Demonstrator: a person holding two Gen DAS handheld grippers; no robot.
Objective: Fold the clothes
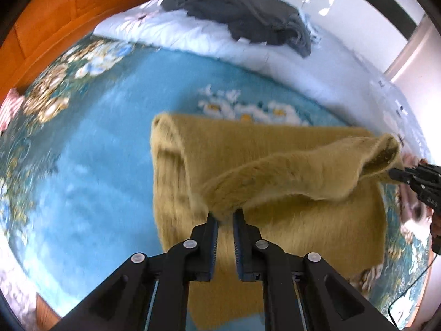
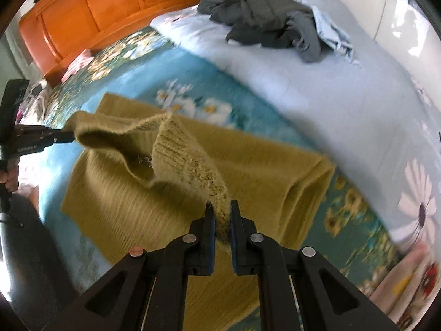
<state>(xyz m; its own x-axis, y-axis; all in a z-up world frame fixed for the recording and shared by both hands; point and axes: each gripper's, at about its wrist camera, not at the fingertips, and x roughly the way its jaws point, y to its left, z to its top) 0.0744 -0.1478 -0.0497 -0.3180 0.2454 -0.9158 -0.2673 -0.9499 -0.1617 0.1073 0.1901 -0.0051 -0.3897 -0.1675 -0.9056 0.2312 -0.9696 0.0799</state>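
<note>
A mustard-yellow knitted sweater point(image 1: 275, 149) lies partly folded on the blue floral bedspread point(image 1: 96, 151). My left gripper point(image 1: 226, 216) is shut on one end of its lifted hem. My right gripper point(image 2: 222, 207) is shut on the other, ribbed end of that hem, and it shows at the right edge of the left wrist view point(image 1: 397, 175). The hem hangs raised between the two grippers above the sweater's body point(image 2: 261, 171). The left gripper shows at the left edge of the right wrist view point(image 2: 67, 136).
A crumpled dark grey garment point(image 1: 248, 11) point(image 2: 264, 19) lies on a pale blue quilt point(image 1: 193, 35) at the back of the bed. An orange wooden headboard point(image 2: 96, 8) stands at the back left. More floral bedding point(image 2: 413, 193) lies at the right.
</note>
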